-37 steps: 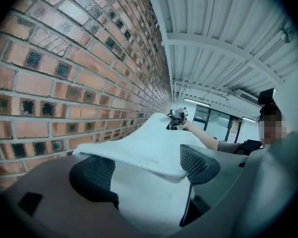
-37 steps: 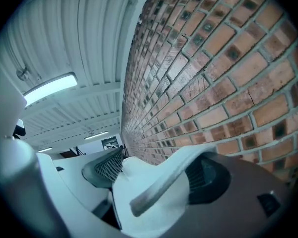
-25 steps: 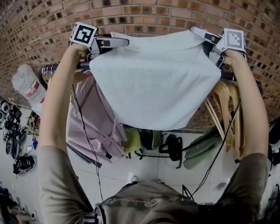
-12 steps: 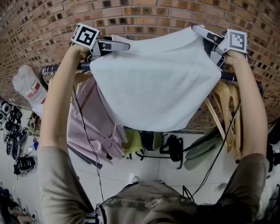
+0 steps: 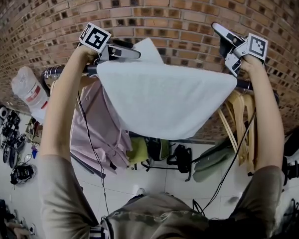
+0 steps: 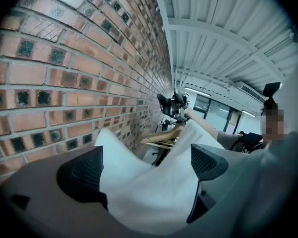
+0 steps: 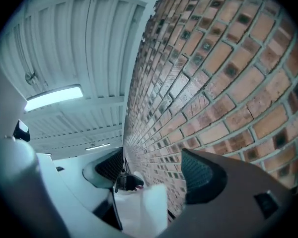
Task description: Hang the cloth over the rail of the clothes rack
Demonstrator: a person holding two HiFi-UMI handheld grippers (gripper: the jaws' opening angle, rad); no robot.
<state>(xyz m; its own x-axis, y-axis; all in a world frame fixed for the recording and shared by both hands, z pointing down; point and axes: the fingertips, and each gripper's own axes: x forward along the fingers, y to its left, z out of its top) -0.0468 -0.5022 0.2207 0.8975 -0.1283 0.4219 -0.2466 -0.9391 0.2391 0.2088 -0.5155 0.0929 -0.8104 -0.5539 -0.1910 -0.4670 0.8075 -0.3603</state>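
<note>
A brick wall (image 5: 154, 9) stands far behind the rack. The rail (image 5: 51, 73) runs left to right, with a pink shirt (image 5: 92, 128) on its left part and wooden hangers (image 5: 239, 113) on the right. The white cloth (image 5: 164, 96) lies draped over the rail between them, and most of it hangs on the near side. It looks soft, light and limp, so I think it will slide if the two sides are uneven; the upper corners are the best places to take it. The left gripper (image 6: 144, 167) has its jaws wide apart, with one cloth corner lying loosely between them. The right gripper (image 7: 154, 170) also has its jaws apart and holds nothing.
</note>
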